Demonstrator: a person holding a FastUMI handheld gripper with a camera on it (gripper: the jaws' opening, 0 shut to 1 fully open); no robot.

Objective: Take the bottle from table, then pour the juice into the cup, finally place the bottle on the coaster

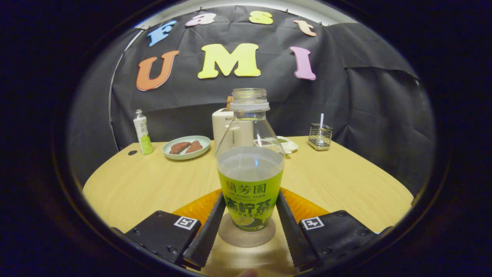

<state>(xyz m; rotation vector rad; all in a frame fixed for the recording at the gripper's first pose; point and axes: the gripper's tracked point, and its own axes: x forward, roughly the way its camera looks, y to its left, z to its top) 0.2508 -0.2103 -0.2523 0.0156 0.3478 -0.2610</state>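
Observation:
A clear, uncapped bottle (250, 181) with a green label stands upright on a round brownish coaster (246, 237) on the wooden table (146, 184). Pale juice fills it to about half its height. My gripper (250, 200) has one finger on each side of the bottle's lower body, and both fingertips (217, 209) touch its label. The bottle's base rests on the coaster between the fingers.
Beyond the bottle stand a white toaster (222, 125) and a small white dish (289, 145). A pale green plate (186, 147) with brown pieces and a small green-and-white bottle (142, 132) stand at the back left, a wire holder (320, 136) at the back right.

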